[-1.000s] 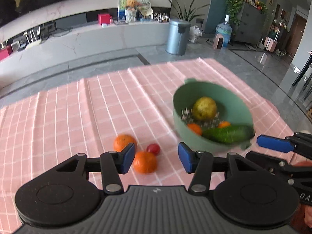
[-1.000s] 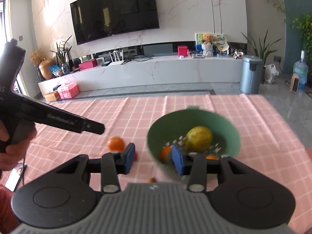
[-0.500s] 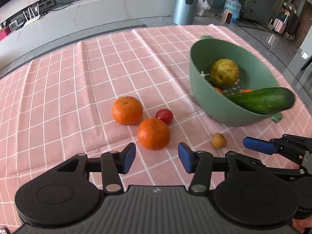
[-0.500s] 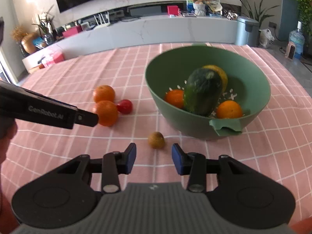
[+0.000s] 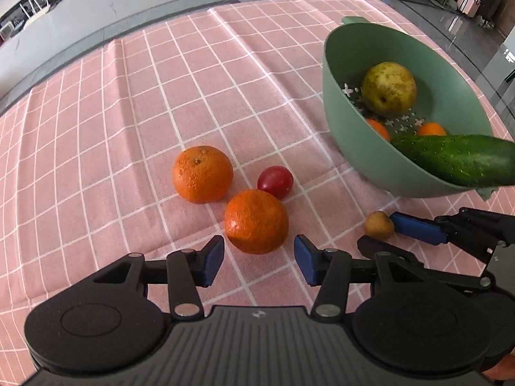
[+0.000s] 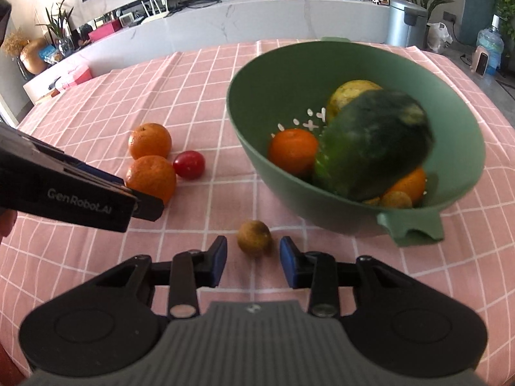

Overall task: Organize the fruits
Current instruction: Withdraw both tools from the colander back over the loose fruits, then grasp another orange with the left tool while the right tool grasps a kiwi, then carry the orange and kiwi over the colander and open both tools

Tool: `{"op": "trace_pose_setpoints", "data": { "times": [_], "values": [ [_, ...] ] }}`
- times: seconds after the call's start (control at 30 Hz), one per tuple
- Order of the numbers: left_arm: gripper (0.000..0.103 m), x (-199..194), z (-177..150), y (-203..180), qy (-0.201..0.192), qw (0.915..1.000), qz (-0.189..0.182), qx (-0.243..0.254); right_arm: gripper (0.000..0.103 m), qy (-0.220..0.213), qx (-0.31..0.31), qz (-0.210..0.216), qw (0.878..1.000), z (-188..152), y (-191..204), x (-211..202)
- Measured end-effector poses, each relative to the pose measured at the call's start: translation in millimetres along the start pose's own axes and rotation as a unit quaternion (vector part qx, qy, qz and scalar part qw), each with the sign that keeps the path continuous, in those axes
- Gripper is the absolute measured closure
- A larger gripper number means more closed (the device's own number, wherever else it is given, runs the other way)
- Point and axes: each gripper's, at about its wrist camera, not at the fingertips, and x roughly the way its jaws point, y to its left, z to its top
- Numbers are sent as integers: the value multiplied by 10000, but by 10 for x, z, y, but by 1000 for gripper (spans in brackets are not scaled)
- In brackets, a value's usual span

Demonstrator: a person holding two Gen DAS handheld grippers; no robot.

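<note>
My left gripper is open just short of the near orange on the pink checked cloth. A second orange and a red tomato lie just behind. My right gripper is open, its blue pads flanking a small brown fruit, which also shows in the left wrist view. The green colander bowl holds a pear, oranges and a cucumber that leans over its rim.
The pink cloth covers the table, with its far edge toward a white media bench. A grey bin and water bottle stand on the floor beyond. The bowl's handle tab points toward me.
Both grippers have moved down and forward toward the table. The left has closed in on the near orange, the right on the small brown fruit. Both stay open.
</note>
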Motion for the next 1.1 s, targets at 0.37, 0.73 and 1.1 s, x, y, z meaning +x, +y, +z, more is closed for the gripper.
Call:
{"op": "trace_pose_setpoints", "data": {
  "times": [0.37,0.73,1.1],
  "values": [
    [55,82,213,-3,523,9986,-65,74,83,173,-143,-31,9997,61,14,13],
    [58,134,326,-23,1187,9927,-101,176,84,567,-482,234,9970,137,-1,-19],
    [58,-2,277,-166,1793,9816,-110,643,84,1453,-1583,921,9723,274,97,-195]
  ]
}}
